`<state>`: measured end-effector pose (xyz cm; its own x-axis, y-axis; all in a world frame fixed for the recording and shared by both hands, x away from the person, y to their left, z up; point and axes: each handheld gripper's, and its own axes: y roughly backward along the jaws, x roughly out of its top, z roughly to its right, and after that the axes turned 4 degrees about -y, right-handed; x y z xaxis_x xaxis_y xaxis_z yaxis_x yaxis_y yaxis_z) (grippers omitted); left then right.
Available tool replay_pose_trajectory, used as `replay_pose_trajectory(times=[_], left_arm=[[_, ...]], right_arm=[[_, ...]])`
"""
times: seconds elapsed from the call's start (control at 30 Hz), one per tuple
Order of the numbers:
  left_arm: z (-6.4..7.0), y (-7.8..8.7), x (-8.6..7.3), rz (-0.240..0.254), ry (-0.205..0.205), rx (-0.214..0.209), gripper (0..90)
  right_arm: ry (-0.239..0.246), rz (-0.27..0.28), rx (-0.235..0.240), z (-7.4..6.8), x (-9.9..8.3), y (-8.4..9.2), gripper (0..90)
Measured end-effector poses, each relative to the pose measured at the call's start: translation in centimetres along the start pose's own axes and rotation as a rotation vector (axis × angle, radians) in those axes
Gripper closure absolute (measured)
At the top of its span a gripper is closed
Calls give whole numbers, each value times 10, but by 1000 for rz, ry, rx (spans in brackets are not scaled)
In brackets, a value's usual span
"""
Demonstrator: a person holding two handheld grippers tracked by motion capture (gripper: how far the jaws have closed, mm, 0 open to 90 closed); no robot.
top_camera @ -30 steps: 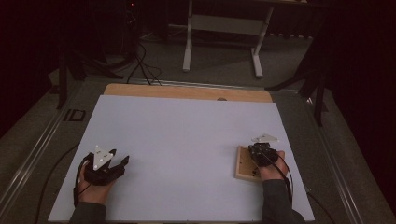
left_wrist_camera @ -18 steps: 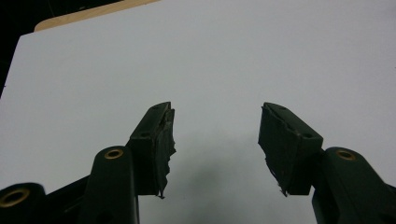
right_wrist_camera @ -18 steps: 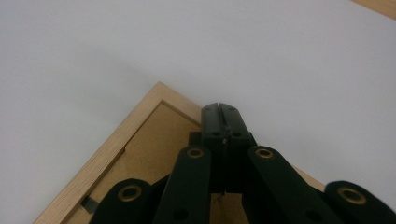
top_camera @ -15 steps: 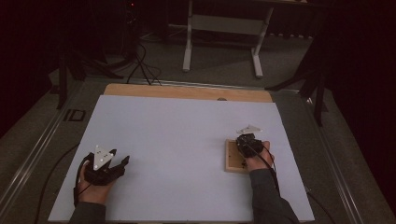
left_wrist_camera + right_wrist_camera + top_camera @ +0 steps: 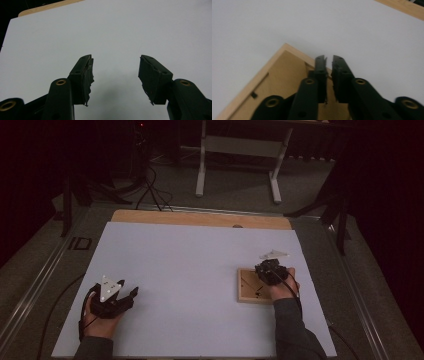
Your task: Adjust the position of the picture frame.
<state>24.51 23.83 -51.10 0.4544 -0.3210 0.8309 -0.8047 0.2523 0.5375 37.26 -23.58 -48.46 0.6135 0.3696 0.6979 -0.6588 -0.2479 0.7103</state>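
Two grippers: right gripper [image 5: 329, 58], jaws just parting with nothing between, hovers over shallow square wooden tray [image 5: 246, 290], apparently letting go; left gripper [image 5: 115, 65] rests released at near left.

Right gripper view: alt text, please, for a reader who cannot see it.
The right gripper hangs over a corner of a shallow wooden tray on a white table. Its black fingers have just been opening, a narrow gap apart with nothing between them.

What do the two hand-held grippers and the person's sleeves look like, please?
Both are black. The left hand-held gripper carries a grey three-cornered plate with dark dots, and a black cable trails from it. Its pads look frayed, and brass rivets mark the jaw links. The right hand-held gripper looks alike. Both sleeves are dark grey.
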Motion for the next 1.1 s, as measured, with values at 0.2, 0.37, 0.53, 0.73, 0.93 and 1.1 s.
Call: replay_pose_trajectory(times=[0.2,0.37,0.53,0.73,0.93,1.1], left_arm=[[0,0,0,1,6,2,449],[-1,0,0,0,6,4,448],[0,0,0,1,8,5,448],[-1,0,0,-3,8,5,447],[2,1,1,-6,-17,10,447],[4,0,1,-6,-20,11,447]], right_arm=[[-24,14,1,12,-11,18,695],[-71,3,20,20,-28,27,687],[-90,-13,33,20,-44,34,686],[-102,-28,56,19,-61,40,684],[-139,-37,84,20,-71,46,683],[-192,-38,124,23,-78,47,701]])
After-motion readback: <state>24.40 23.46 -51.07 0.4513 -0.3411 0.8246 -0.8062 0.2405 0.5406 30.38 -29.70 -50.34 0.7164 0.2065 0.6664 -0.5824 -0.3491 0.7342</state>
